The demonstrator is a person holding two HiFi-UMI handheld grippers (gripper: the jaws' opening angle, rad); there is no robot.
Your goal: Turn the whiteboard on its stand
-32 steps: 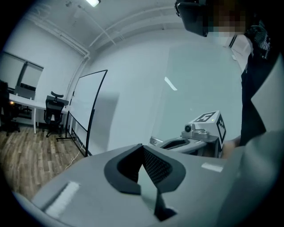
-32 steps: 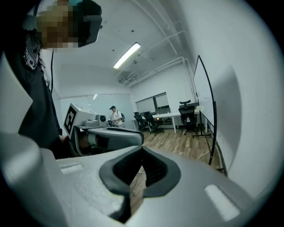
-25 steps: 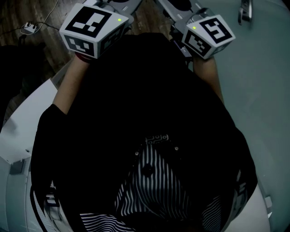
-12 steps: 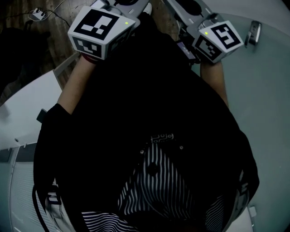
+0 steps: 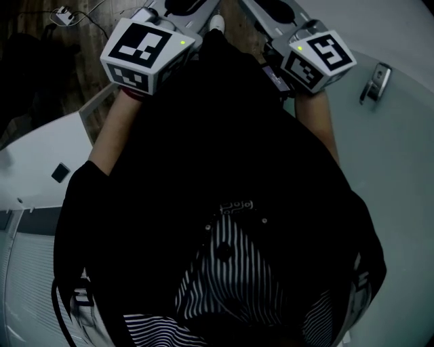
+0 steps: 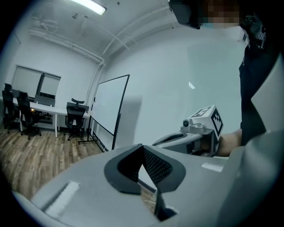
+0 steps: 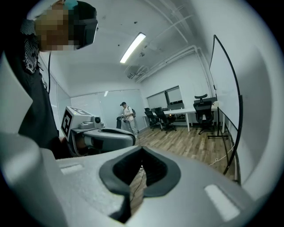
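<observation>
The whiteboard (image 6: 108,111) stands upright on its stand (image 6: 86,141), with its long axis straight up and down. It is well ahead of my left gripper (image 6: 143,162) and off to the left of its jaws. Its white face is turned partly my way and slants back toward the wall behind it. From my right gripper (image 7: 141,165) the board lies out to the right of the jaws. There I see it at a steep slant, with the dark frame edge nearest. Neither gripper touches it.

Since a second ago the head view has swung round. The metal handle (image 5: 374,81) beyond my right gripper has slid down from the top edge of the picture. The white plug (image 5: 64,12) on the wood floor beyond my left gripper has climbed toward the top corner. Both grippers stay raised side by side in front of my chest, in much the same place in the picture.

Both grippers are fully closed, pads meeting, and hold nothing. Only a sliver of floor shows through the small gap below the pads of each.
</observation>
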